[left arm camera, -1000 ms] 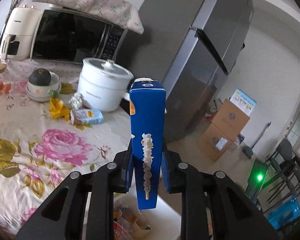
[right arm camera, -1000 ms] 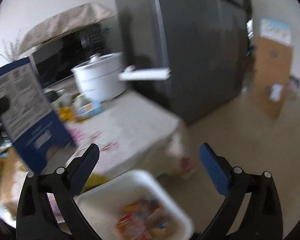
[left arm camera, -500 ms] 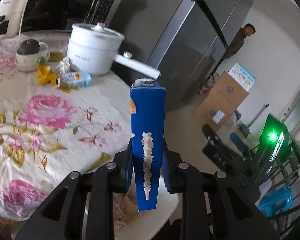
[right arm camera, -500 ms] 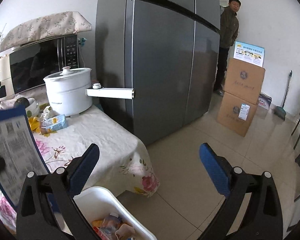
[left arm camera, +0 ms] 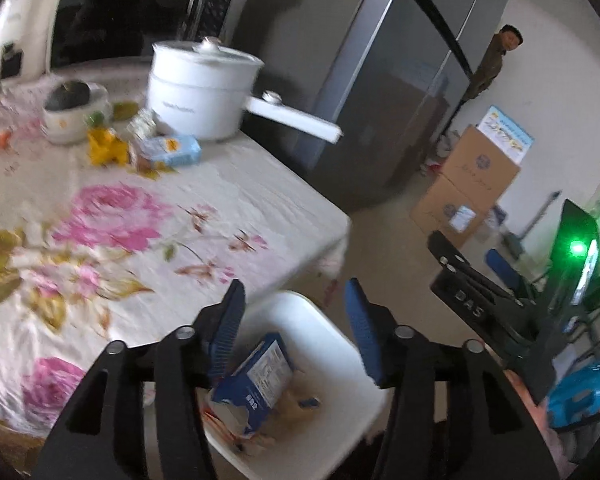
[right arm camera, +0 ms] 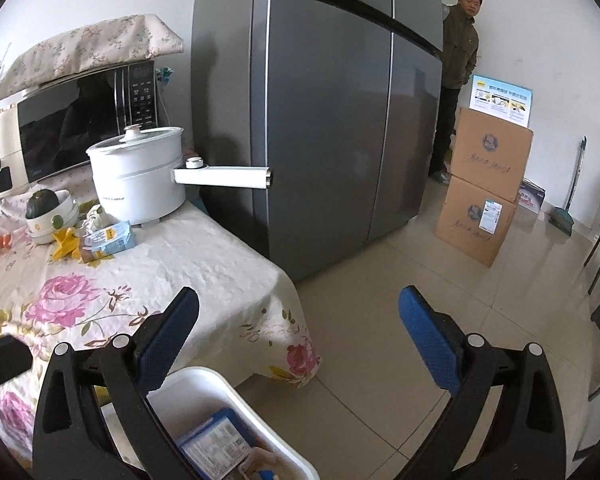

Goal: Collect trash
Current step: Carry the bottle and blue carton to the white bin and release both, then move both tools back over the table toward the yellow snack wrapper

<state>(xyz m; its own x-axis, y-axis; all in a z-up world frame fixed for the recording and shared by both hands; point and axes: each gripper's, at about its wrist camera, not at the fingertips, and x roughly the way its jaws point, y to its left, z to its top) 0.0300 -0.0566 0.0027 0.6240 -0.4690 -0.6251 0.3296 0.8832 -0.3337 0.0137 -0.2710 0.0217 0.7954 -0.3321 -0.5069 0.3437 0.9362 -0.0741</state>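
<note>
While the flowered counter point(left arm camera: 228, 200) is still carrying scraps, the white bin point(left arm camera: 332, 344) beside its corner is taking in the blue carton point(left arm camera: 256, 380), which half a second ago was pinched upright in the left tool point(left arm camera: 294, 328). That tool is now hanging wide open and empty right above the bin. One piece collected, then! The carton is lying tilted on the other wrappers inside. The right tool point(right arm camera: 298, 330) is hovering wide open too, holding nothing. Remaining trash, the light-blue packet point(right arm camera: 114, 240) and yellow wrapper point(right arm camera: 66, 242), is waiting near the white pot point(right arm camera: 138, 174).
</note>
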